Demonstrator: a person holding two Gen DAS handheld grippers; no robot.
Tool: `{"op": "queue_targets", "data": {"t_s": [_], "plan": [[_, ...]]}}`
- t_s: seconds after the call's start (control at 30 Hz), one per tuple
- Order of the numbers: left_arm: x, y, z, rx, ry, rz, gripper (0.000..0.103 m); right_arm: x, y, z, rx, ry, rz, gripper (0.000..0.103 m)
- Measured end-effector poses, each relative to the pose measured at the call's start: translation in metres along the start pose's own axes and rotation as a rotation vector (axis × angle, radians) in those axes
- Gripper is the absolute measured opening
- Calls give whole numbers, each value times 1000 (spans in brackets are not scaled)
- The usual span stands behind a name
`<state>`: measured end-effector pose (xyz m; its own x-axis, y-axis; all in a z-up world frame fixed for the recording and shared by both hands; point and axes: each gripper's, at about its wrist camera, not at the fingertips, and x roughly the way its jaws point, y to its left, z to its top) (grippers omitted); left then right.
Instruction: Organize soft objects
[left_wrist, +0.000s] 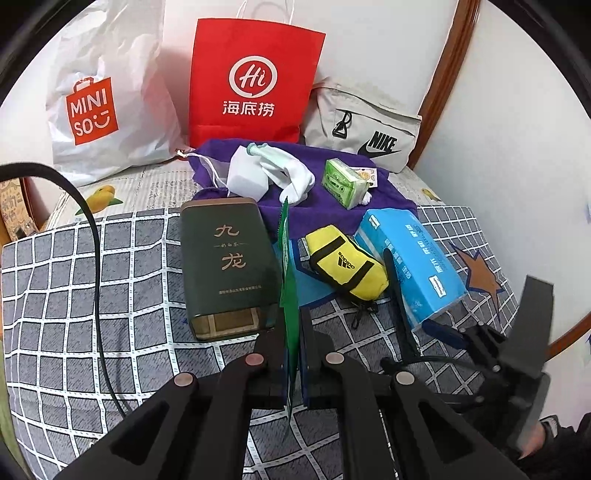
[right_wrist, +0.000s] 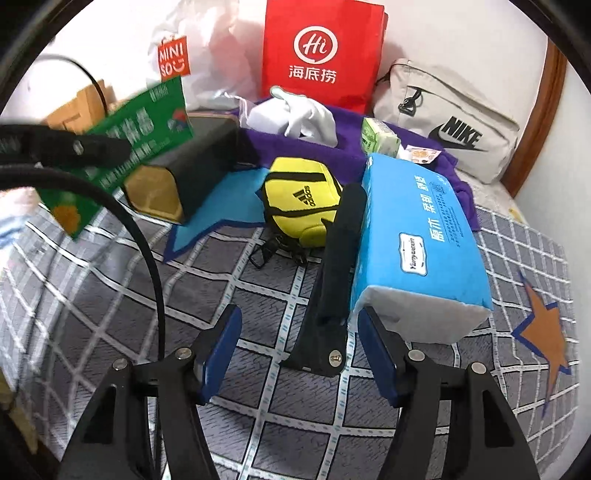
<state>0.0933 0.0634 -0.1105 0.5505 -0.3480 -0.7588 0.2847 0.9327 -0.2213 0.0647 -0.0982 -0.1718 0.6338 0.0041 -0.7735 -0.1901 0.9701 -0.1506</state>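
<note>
- While the left gripper (left_wrist: 291, 354) pinches a flat green packet (left_wrist: 288, 266) edge-on between pressed-together pads, the right gripper (right_wrist: 295, 354) stands spread and empty over the checked bedcover (right_wrist: 258, 406), just short of the blue tissue pack (right_wrist: 417, 240).
- Nearest item: one black strap-like piece (right_wrist: 332, 280), lying between the right gripper's pads and touching the tissue pack's left side; its nature cannot be told.
- One blue tissue pack, soft-sided, the landmark for the entries below.
- One yellow Adidas pouch (right_wrist: 299, 199), just left of the tissue pack, its clip trailing toward the camera.
- One dark tea box (left_wrist: 229, 266), further left of the tissue pack, beyond the pouch; rigid, judged not part of the soft lot.
- One purple cloth (left_wrist: 332, 206), behind the tissue pack, bearing one white sock bundle (left_wrist: 291, 177) and one green mini tissue packet (left_wrist: 343, 181).
- Farthest, behind the tissue pack against the wall: three bags, namely one white Miniso bag (left_wrist: 107, 92), one red paper bag (left_wrist: 255, 81), one grey Nike pouch (left_wrist: 365, 125).
- Risk, judged: the thin packet is held by its edge only, so it may pivot or slide out if swung quickly.
- Risk, judged: closing the right gripper here would likely catch the strap instead of the tissue pack, or squash the pack's soft end and lose it on lifting.
</note>
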Motion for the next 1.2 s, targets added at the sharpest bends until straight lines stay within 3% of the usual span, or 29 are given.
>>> {"op": "queue_targets", "data": {"t_s": [0.03, 0.1, 0.27, 0.37, 0.43, 0.5, 0.63, 0.9, 1.03, 1.2], "plan": [[-1, 0, 0, 0, -3, -1, 5, 2, 3, -2, -9, -1, -26, 63], [-4, 0, -1, -1, -7, -1, 5, 7, 5, -6, -19, 33, -72, 47], [-7, -1, -2, 4, -11, -1, 5, 2, -5, -9, 19, 14, -136, 53], [-5, -2, -2, 6, -7, -5, 5, 13, -13, -9, 83, 44, -101, 56], [-5, -3, -3, 12, -3, -9, 5, 13, -17, -12, 126, 31, -62, 47], [-5, -4, -3, 14, -1, -9, 5, 11, -19, -14, 126, 35, 0, 22], [-4, -4, -4, 8, 1, -7, 5, 2, -23, -17, 127, 47, 53, 21], [1, 1, -4, -4, 17, 6, 5, -18, -17, -19, 132, 143, 281, 21], [2, 2, -4, -3, 23, 6, 5, -7, -7, -25, 70, 169, 239, 22], [2, 1, -4, -3, 24, 10, 5, -10, -7, -21, 69, 138, 244, 40]]}}
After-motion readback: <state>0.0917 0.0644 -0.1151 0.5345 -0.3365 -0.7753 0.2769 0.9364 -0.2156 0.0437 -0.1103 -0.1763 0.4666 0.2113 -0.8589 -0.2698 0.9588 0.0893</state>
